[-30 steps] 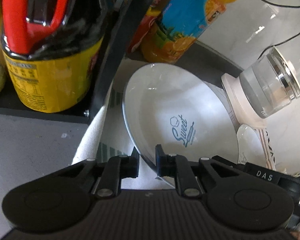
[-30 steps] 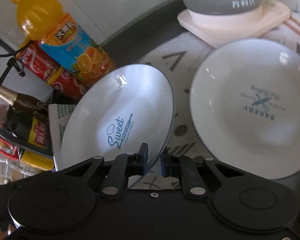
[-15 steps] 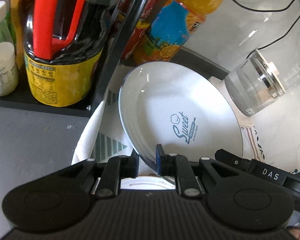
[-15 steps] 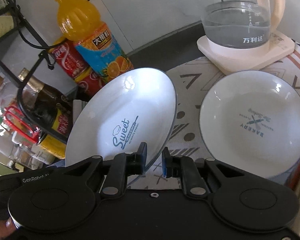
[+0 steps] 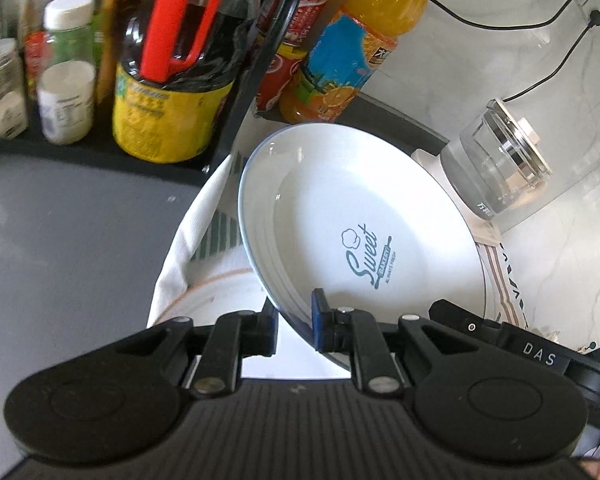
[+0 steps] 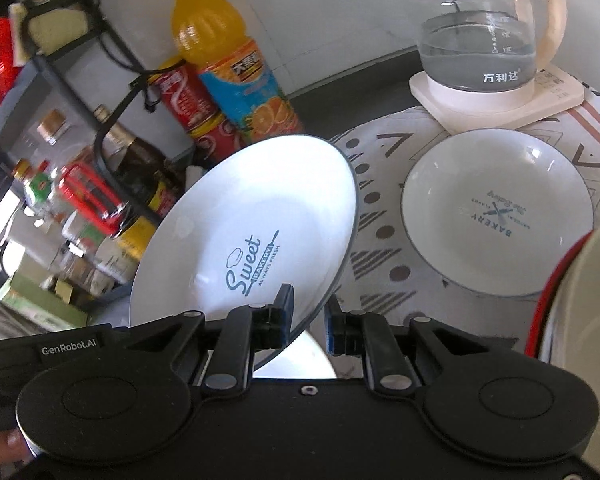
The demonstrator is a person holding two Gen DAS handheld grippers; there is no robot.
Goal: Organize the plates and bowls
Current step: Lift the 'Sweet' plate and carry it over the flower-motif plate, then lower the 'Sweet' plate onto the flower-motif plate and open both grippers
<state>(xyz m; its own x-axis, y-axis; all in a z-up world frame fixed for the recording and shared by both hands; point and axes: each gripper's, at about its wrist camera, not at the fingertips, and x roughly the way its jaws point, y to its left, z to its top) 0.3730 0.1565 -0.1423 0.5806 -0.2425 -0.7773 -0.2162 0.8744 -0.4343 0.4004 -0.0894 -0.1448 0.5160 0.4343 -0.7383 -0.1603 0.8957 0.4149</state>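
A white plate (image 5: 360,232) printed "Sweet Bakery" is held tilted above the patterned cloth (image 6: 380,208). My left gripper (image 5: 294,320) is shut on its near rim, one pad on each face. From the other side my right gripper (image 6: 308,320) is shut on the same plate (image 6: 252,224). A second white plate (image 6: 496,216) marked "Bakery" lies flat on the cloth to the right. Under the raised plate lies a white dish with an orange rim line (image 5: 220,292), partly hidden.
A glass kettle (image 6: 476,40) stands on its pale base at the back right. An orange juice bottle (image 6: 228,60) and red cans stand behind the plate. A black rack with a dark sauce bottle (image 5: 172,80) and jars is on the left. A red-rimmed bowl (image 6: 580,320) is at the right edge.
Both grippers have risen and drawn back with the plate in them. The rack, bottles and kettle now sit lower and smaller, and the orange-rimmed dish has come into sight below.
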